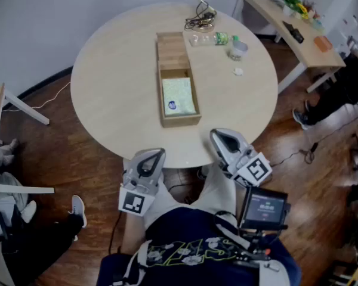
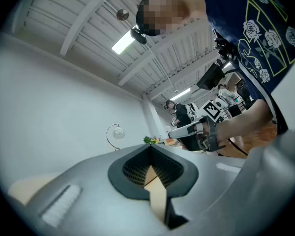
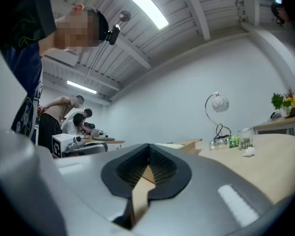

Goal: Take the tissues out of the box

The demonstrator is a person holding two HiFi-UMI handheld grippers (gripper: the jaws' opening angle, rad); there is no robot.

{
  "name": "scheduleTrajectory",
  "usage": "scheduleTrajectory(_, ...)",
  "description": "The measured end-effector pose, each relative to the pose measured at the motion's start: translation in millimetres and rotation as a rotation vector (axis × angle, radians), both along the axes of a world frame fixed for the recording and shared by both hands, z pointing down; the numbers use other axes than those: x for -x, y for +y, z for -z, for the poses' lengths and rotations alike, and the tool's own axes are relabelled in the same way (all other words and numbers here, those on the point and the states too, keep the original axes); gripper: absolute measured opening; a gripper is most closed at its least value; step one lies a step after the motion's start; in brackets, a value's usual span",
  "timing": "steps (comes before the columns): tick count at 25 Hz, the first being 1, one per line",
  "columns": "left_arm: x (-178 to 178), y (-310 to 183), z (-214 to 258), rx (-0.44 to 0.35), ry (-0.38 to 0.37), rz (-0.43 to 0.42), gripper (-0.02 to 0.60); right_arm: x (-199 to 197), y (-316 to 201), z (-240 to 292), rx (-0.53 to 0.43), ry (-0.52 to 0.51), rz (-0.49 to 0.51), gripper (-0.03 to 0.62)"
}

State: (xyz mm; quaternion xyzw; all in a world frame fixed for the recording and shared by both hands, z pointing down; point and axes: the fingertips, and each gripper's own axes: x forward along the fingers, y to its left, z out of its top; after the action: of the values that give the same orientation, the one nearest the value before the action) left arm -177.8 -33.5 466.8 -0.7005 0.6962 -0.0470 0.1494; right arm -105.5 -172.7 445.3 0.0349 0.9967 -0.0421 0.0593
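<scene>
A long wooden box (image 1: 178, 79) lies in the middle of the round table (image 1: 107, 82), its sliding lid pushed to the far end. A pale green tissue pack (image 1: 178, 95) lies inside the open near half. My left gripper (image 1: 151, 155) hovers at the table's near edge, shut and empty, left of the box. My right gripper (image 1: 218, 136) is just right of the box's near end, also shut with nothing held. In the right gripper view the box (image 3: 188, 144) shows low beyond the closed jaws of the right gripper (image 3: 148, 152). The left gripper (image 2: 150, 150) has its jaw tips together.
On the far side of the table are a plastic bottle (image 1: 213, 39), a small jar (image 1: 237, 49), a crumpled white scrap (image 1: 238, 71) and tangled cables (image 1: 200, 21) under a lamp. A wooden desk (image 1: 298, 31) stands back right, a chair (image 1: 0, 136) at left.
</scene>
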Motion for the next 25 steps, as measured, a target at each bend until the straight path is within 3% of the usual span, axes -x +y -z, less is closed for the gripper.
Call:
scheduleTrajectory(4,-2,-2,1,-0.012,0.01,0.021,0.003,8,12,5,-0.123,0.017,0.004,-0.003)
scheduleTrajectory(7,-1,-6,8,-0.019,0.004,0.029,0.003,13,28,-14,-0.376,0.129,-0.005,-0.003)
scheduleTrajectory(9,0,-9,9,-0.003,-0.009,0.031,0.003,10,29,-29,-0.462,0.174,-0.05,-0.003)
scheduleTrajectory(14,7,-10,14,-0.026,0.046,0.075,0.003,5,26,-1,-0.367,-0.037,-0.142,-0.003)
scheduleTrajectory(17,12,-18,17,-0.028,0.035,0.091,0.003,11,30,-24,-0.428,0.067,-0.11,-0.003)
scheduleTrajectory(18,8,-21,13,0.004,0.006,0.092,0.003,9,33,-35,-0.472,0.127,-0.087,-0.003)
scheduleTrajectory(21,-6,-22,-19,0.222,-0.232,0.103,0.003,7,48,-53,-0.52,0.199,-0.024,-0.003)
scheduleTrajectory(25,-7,-49,-49,0.344,-0.394,0.124,0.003,24,38,-52,-0.514,0.214,-0.031,-0.003)
